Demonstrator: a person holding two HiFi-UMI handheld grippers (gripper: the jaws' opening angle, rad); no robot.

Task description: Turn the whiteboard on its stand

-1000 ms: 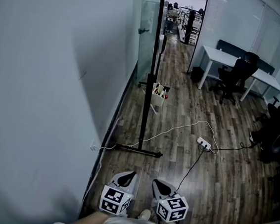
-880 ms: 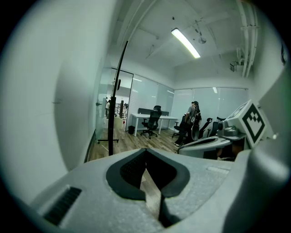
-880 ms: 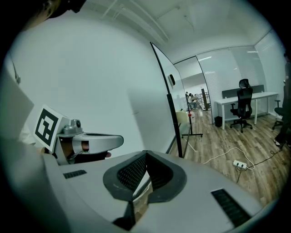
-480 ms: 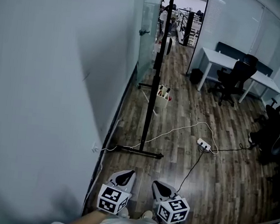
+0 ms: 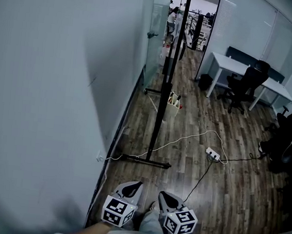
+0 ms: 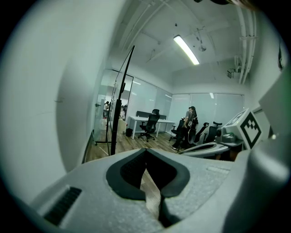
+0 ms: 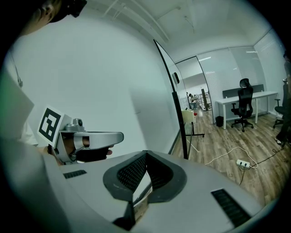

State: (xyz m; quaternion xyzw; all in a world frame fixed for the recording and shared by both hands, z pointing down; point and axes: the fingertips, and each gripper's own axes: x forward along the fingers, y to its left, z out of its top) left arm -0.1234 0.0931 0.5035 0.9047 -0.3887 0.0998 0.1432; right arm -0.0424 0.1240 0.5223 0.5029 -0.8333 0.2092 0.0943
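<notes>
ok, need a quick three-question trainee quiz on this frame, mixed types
1. True or false: the left tongs touch the stand.
2. What lies on the floor to the right of the stand's near foot? A) power strip B) bucket C) ladder
3. What state are the left tongs and the right tongs in?

Key:
1. False. Both tongs are held close to the person, well short of the stand.
2. A. It lies there with its cables.
3. Both shut, with nothing between them.
</notes>
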